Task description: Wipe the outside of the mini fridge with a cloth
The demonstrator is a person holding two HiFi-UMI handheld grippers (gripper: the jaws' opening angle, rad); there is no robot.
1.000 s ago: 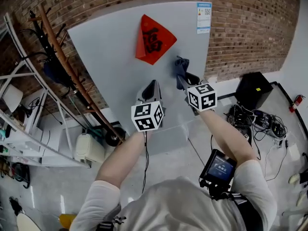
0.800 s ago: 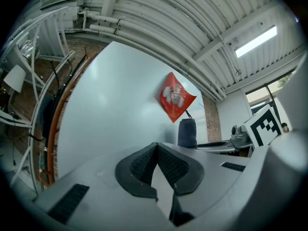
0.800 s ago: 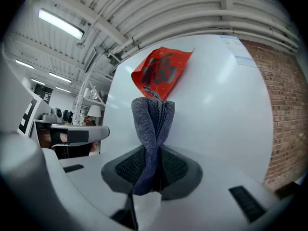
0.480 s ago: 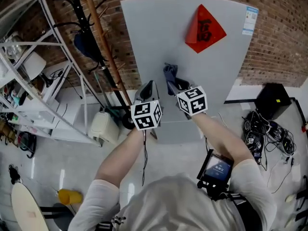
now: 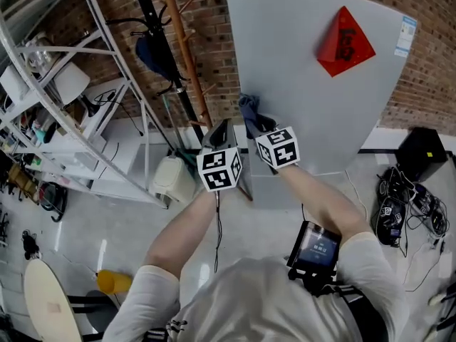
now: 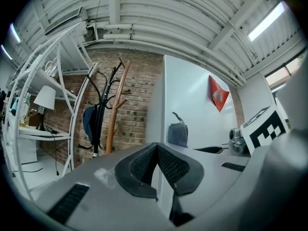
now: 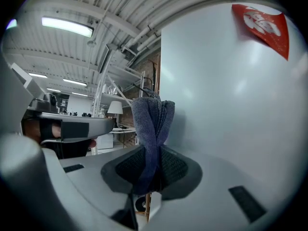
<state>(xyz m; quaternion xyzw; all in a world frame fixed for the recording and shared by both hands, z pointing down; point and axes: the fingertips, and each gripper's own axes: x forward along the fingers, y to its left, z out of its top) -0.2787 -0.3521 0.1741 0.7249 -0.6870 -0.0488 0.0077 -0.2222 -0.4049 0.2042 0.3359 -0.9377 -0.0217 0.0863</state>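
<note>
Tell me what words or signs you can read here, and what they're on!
Nothing reads clearly.
Red paper on the mini fridge: one black character, too blurred to read.
Sticker at the fridge's corner: print too small.
Screen on the person's chest: white text, too small.

Bunched blue cloth [image 5: 249, 112] by grey fridge [image 5: 306, 70]

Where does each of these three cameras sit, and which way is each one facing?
Head view: on the person's head, looking steeply down at the fridge; both forearms, the left gripper and the right gripper show.
Left gripper view: rides the left gripper, looking along its shut, empty jaws past the fridge's edge toward a coat rack.
Right gripper view: rides the right gripper, looking along jaws shut on the cloth, fridge alongside.
Shared: all three show the cloth and the red decoration.
</note>
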